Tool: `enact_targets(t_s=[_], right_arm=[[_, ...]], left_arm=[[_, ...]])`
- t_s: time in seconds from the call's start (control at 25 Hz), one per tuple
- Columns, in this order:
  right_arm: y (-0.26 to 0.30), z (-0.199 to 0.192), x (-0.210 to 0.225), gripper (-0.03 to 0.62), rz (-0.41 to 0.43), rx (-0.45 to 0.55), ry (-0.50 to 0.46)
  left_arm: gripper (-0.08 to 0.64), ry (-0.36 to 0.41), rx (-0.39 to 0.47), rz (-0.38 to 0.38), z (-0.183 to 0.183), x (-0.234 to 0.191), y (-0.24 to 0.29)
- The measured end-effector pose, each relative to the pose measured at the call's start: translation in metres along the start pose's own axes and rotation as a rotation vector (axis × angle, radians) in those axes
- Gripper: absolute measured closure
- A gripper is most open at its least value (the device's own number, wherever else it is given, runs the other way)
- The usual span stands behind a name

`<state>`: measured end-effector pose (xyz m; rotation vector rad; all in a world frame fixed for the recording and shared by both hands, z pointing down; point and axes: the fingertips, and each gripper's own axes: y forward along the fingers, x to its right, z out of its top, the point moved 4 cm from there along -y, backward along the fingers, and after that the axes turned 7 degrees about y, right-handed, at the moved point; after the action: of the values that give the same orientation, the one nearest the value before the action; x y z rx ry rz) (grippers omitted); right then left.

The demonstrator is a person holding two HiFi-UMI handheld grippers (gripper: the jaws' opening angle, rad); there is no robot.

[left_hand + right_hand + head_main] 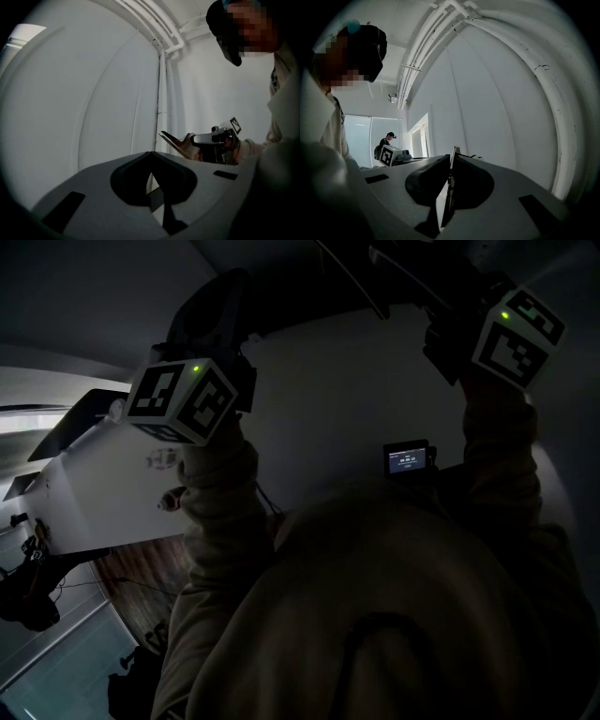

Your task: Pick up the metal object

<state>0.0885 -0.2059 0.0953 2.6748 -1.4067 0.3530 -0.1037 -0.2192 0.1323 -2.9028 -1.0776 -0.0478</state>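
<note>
- The metal object [174, 142] is a thin, flat, shiny strip. It is clear of any surface, held up in the air in front of a white wall.
- In the right gripper view it shows edge-on as a narrow line between the 2 dark pads, with its top end poking just past them.
- The right gripper [451, 164] has its jaws pinched onto the strip's 2 flat faces, near 1 end. In the left gripper view the rest of the strip juts out past the jaws at a slant.
- Judging by its thinness, it is probably light and stiff. The polished faces look slippery, so it could pivot or slide if the squeeze eases.
- Flat pads on flat faces looks like the best hold. Gripping nearer the middle would reduce any swing from the long free end.
- The edges may be sharp, and a drop would be noisy but unlikely to harm it.
- The left gripper [150, 157] is also raised. Its jaws meet at the tips with nothing between them, and only a sliver of light shows lower down.
- White pipes [161, 93] run up the wall behind, and another person [386, 140] stands far off by a window.
</note>
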Motion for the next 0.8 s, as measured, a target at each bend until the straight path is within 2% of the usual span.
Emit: enact_targets(t_s=[0.32,0.6,0.8], right_arm=[[0.001,-0.002,0.001,0.555,-0.011,-0.015,-0.003],[0.002,-0.002,0.000,0.555,-0.007,-0.022,0.001],[0.002,-0.005,0.003,0.557,-0.009,-0.028,-0.009]], left_arm=[[0.555,0.026,-0.012,0.000,0.003,0.000,0.002],[0.555,0.019,-0.011,-0.004,0.004,0.003,0.001],[0.555,-0.009,-0.025,-0.001,-0.008,0.002,0.002]])
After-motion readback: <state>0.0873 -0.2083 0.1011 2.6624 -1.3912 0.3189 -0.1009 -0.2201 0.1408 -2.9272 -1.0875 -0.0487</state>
